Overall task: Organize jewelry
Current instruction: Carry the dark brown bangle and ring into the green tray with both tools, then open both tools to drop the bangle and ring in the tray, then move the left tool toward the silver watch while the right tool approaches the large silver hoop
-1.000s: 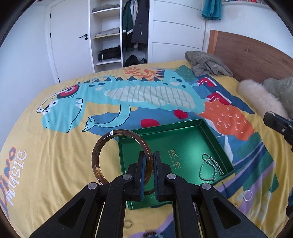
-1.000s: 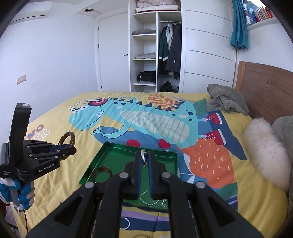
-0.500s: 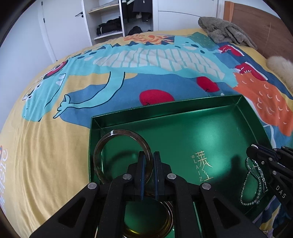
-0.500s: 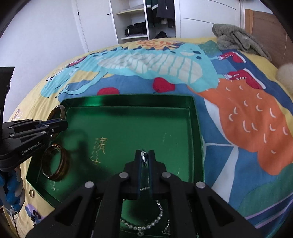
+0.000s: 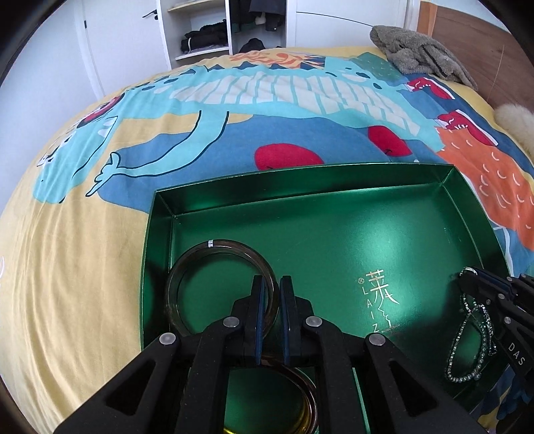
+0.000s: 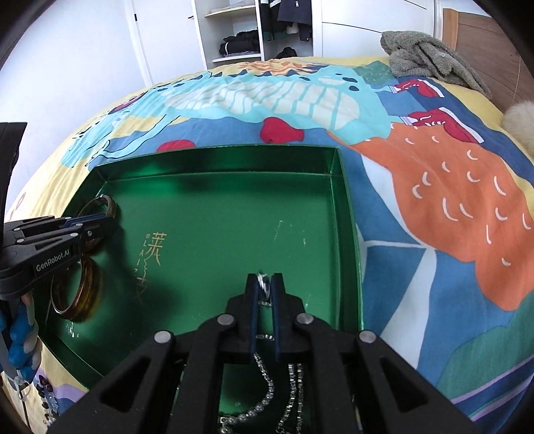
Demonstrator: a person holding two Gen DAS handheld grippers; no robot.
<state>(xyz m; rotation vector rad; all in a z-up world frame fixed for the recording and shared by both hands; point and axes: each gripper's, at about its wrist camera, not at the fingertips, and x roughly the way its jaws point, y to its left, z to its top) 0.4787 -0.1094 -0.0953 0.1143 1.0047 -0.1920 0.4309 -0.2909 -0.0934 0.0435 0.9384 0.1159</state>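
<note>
A green tray (image 5: 333,180) lies on the cartoon-print bedspread. My left gripper (image 5: 272,283) is shut on the rim of a brown translucent bangle (image 5: 213,245), low over the tray's left end. The right wrist view shows the same left gripper (image 6: 108,224) and bangle (image 6: 100,202). An amber bangle (image 6: 80,290) lies on the tray floor beneath it. My right gripper (image 6: 263,278) is shut on a small silver ring (image 6: 263,283) over the tray's near right part. Beaded chains (image 6: 263,384) lie under it, also seen as beaded chains (image 5: 467,350) in the left wrist view.
A grey garment (image 5: 417,56) lies near the wooden headboard (image 5: 484,40), and a white fluffy cushion (image 5: 514,120) sits at the right. An open wardrobe (image 6: 260,30) stands behind the bed. Small beads (image 6: 46,394) rest on the sheet outside the tray's near left corner. A blue-gloved hand (image 6: 20,334) holds the left gripper.
Both grippers have come down from above the bed to low inside the tray, each still holding its piece. Over the last half second they have barely moved.
</note>
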